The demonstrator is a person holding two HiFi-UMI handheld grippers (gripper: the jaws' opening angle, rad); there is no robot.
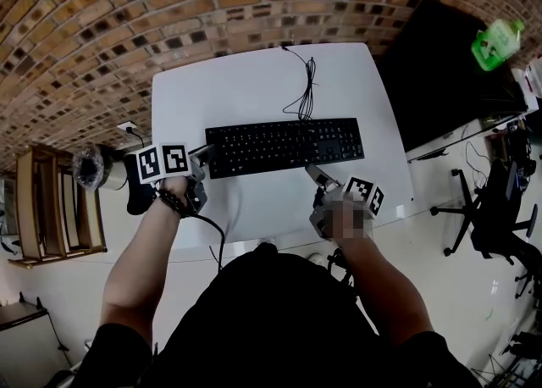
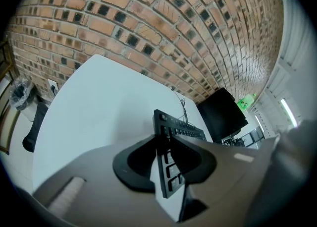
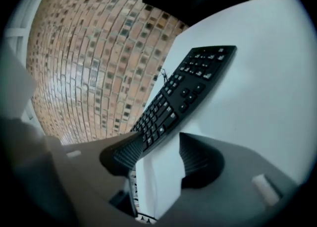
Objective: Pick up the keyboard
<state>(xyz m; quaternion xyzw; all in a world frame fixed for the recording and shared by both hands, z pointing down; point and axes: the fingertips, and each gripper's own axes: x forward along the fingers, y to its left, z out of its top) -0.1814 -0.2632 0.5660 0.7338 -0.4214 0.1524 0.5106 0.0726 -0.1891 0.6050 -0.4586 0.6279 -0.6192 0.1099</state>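
A black keyboard (image 1: 284, 146) lies across the middle of the white table (image 1: 254, 81), and its cable (image 1: 305, 90) runs off toward the far edge. My left gripper (image 1: 203, 156) is at the keyboard's left end. In the left gripper view that end of the keyboard (image 2: 181, 131) stands edge-on between the jaws of the left gripper (image 2: 166, 164), which are shut on it. My right gripper (image 1: 315, 174) sits just in front of the keyboard's near edge, toward its right half. In the right gripper view the right gripper (image 3: 158, 159) is open over bare table, with the keyboard (image 3: 183, 97) just beyond its left jaw.
A brick wall runs behind the table. A black panel (image 1: 440, 64) and a green bottle (image 1: 497, 43) are to the right. An office chair (image 1: 500, 208) stands at the far right. A wooden shelf (image 1: 59, 200) and a bin (image 1: 89, 166) are on the left.
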